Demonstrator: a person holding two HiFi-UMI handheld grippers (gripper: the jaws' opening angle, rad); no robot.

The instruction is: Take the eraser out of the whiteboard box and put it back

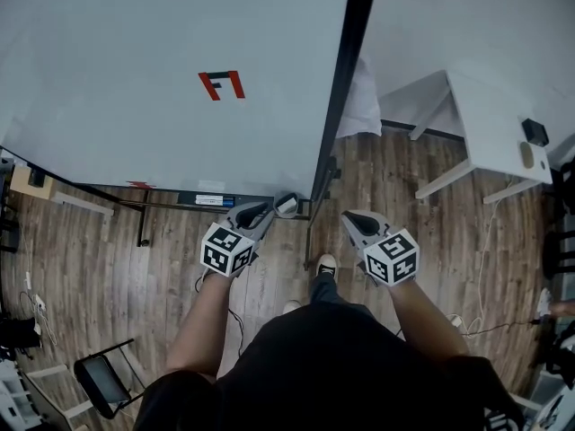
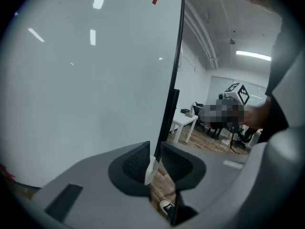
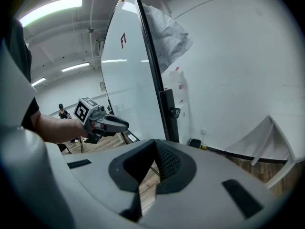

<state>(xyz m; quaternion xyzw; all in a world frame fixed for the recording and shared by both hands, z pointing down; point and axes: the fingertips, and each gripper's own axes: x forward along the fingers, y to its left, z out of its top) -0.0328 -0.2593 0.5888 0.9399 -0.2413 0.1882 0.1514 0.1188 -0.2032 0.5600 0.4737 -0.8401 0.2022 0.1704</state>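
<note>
A small grey-white box [image 1: 286,205], which I take for the whiteboard box, sits at the right end of the whiteboard's tray [image 1: 193,198]. The eraser itself I cannot make out. My left gripper [image 1: 261,212] points at that box from just below it, its jaws a little apart. In the left gripper view a pale sliver [image 2: 151,169] shows in the narrow gap between the left gripper's pads [image 2: 136,163]; whether they touch it I cannot tell. My right gripper [image 1: 353,220] hangs over the floor right of the board's black post, tips together and empty.
The large whiteboard [image 1: 162,70] with a red mark [image 1: 221,84] fills the upper left, edged by a black post [image 1: 346,70]. A white table [image 1: 499,124] stands at the right, a black chair [image 1: 103,380] at lower left. My shoe [image 1: 325,265] rests on the wood floor.
</note>
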